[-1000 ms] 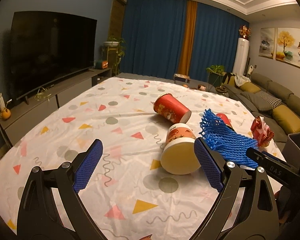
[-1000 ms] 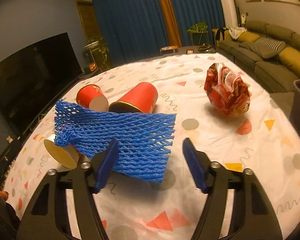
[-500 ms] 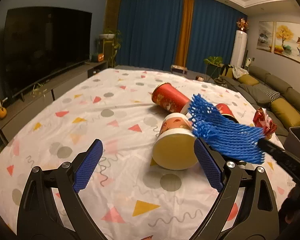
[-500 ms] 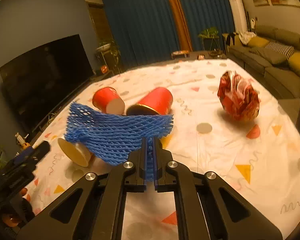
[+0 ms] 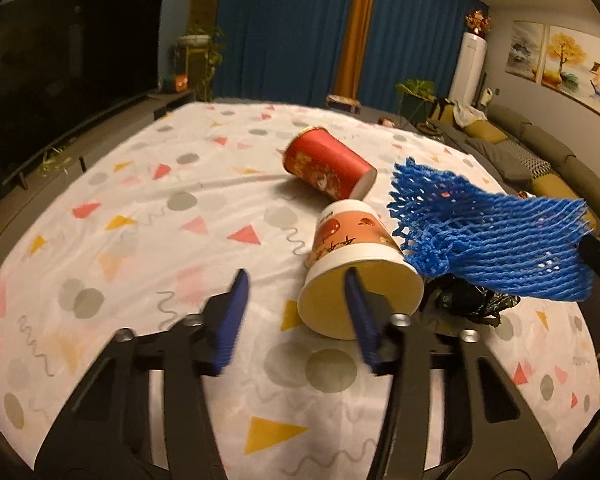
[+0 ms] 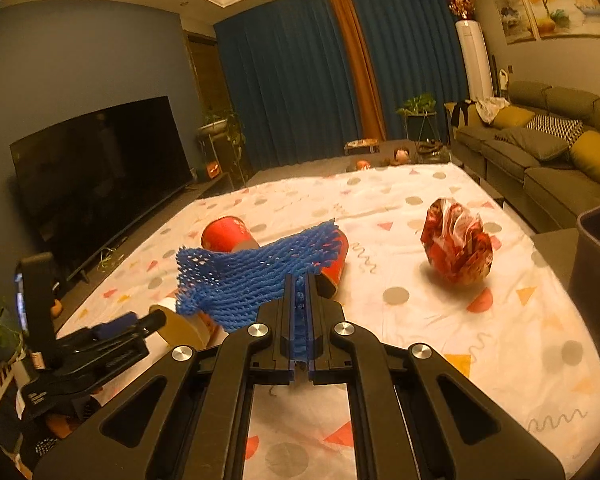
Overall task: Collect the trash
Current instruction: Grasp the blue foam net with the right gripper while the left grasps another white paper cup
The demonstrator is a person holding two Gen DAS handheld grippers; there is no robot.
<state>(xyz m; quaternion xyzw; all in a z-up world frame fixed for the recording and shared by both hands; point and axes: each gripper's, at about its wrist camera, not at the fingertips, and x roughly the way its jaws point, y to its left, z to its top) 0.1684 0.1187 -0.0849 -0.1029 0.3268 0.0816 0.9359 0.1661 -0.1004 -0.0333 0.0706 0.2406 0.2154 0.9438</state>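
Right tongs pinch blue net.

Blue net sleeve: soft foam mesh, matt, open weave. White-rimmed cup: paper, smooth, printed. Red cup: paper, slight sheen. Crumpled wrapper: glossy foil-like plastic. Surface: matt patterned cloth, faint wrinkles. Left tongs: black matt plastic arms, ribbed blue pads, shiny metal screws.
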